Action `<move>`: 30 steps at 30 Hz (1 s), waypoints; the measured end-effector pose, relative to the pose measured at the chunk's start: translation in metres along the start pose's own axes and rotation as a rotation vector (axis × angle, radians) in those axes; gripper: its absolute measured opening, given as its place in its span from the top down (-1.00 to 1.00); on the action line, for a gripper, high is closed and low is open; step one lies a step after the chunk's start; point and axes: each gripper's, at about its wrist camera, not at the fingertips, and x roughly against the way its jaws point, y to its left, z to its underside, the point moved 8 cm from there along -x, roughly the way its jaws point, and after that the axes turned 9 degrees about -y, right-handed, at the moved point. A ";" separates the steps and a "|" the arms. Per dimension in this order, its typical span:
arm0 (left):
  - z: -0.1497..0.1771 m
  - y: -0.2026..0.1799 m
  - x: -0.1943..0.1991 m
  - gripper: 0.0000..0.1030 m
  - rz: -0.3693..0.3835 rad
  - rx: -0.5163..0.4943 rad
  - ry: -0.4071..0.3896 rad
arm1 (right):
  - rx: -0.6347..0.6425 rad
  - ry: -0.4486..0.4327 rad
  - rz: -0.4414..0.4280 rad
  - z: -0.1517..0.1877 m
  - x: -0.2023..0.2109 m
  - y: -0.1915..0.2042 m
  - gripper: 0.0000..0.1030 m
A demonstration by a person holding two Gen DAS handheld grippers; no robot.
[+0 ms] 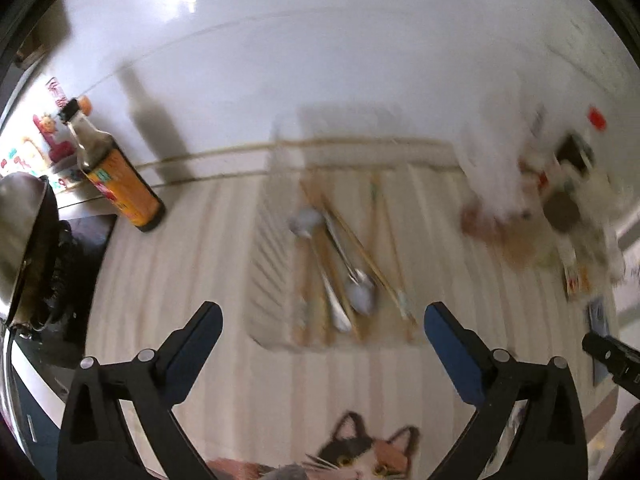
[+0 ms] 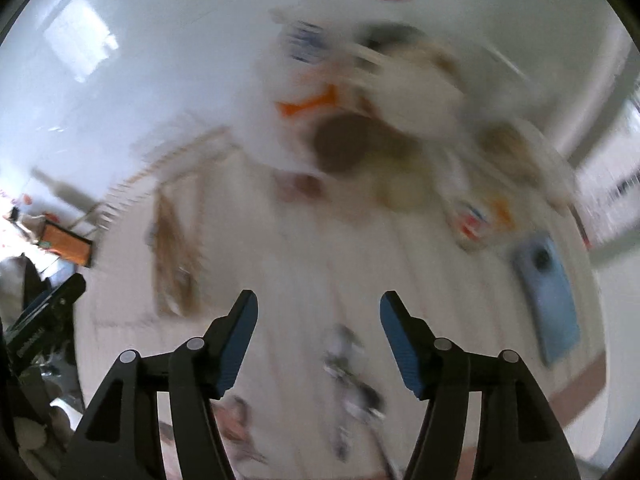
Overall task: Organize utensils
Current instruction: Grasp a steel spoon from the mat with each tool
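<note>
A pale slatted tray lies on the striped cloth in the left wrist view. In it lie two metal spoons and several wooden chopsticks, all motion-blurred. My left gripper is open and empty, just short of the tray's near edge. My right gripper is open and empty above the cloth; its view is heavily blurred. The tray shows there at the left. The right gripper's tip shows at the right edge of the left wrist view.
A dark sauce bottle with an orange label stands left of the tray. A steel pot sits on a stove at far left. Blurred jars and packets crowd the right. A blue phone lies on the cloth at right.
</note>
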 end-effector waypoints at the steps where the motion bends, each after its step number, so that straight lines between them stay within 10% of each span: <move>1: 0.007 -0.007 0.000 -1.00 0.000 -0.009 0.006 | -0.023 0.024 0.013 0.012 -0.001 -0.018 -0.28; 10: 0.086 -0.042 -0.020 -1.00 -0.046 -0.120 0.146 | 0.035 0.259 0.046 0.129 -0.048 -0.064 -0.01; 18: 0.112 -0.050 -0.022 -0.99 -0.075 -0.141 0.193 | 0.229 0.225 0.141 0.160 -0.059 -0.048 0.86; 30: 0.141 -0.190 -0.049 -0.64 0.231 -0.247 0.370 | -0.046 0.232 0.192 0.153 -0.044 -0.148 0.87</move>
